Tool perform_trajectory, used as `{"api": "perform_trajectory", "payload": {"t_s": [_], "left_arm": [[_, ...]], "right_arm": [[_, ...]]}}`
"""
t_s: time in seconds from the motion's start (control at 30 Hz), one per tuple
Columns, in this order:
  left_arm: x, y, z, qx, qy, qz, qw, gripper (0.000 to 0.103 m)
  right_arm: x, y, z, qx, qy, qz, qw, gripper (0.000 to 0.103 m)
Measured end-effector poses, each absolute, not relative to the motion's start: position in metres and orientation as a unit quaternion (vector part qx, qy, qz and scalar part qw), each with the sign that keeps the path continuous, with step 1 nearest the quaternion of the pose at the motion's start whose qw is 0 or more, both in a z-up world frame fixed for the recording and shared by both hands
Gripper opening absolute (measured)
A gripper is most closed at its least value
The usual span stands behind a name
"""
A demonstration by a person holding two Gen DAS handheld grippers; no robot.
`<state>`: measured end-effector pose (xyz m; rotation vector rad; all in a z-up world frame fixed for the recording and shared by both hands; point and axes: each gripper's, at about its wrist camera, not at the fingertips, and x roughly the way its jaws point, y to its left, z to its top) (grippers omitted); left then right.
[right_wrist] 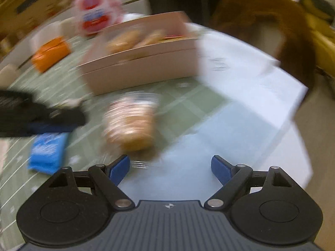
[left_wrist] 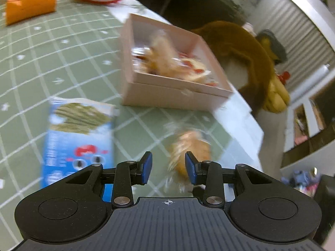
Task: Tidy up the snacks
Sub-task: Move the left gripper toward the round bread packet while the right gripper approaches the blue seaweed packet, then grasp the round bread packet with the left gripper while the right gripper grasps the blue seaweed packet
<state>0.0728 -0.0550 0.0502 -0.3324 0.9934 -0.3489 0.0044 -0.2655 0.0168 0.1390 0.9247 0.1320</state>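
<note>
The left gripper [left_wrist: 168, 168] points steeply down at the table [left_wrist: 62, 67], its jaws partly apart with nothing clamped; a wrapped pastry [left_wrist: 189, 146] lies on the table just ahead, a little right of the gap. Farther ahead stands the pink box [left_wrist: 173, 93], holding several more wrapped pastries [left_wrist: 173, 62]. A blue snack bag [left_wrist: 78, 138] lies to the left. The right gripper [right_wrist: 170, 168] also tilts steeply down, jaws wide apart and empty, over pale paper [right_wrist: 240, 115]. The same pastry [right_wrist: 130, 123] lies ahead to its left, the box [right_wrist: 142, 69] beyond.
</note>
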Motion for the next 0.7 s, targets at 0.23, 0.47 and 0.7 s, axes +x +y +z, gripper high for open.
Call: {"api": "perform_trajectory", "payload": {"t_s": [0.23, 0.47, 0.7], "left_arm": [[0.074, -0.056, 0.062, -0.146, 0.459, -0.197, 0.854, 0.039], [0.081, -0.137, 0.056, 0.063, 0.436, -0.252, 0.862, 0.04], [0.084, -0.172, 0.029, 0.166, 0.447, -0.257, 0.841, 0.077]], "right_arm": [[-0.002, -0.25, 0.024, 0.04, 0.442, 0.092, 0.891, 0.086], [-0.012, -0.269, 0.021, 0.018, 0.443, 0.042, 0.895, 0.086], [-0.02, -0.283, 0.012, 0.024, 0.45, 0.008, 0.893, 0.087]]}}
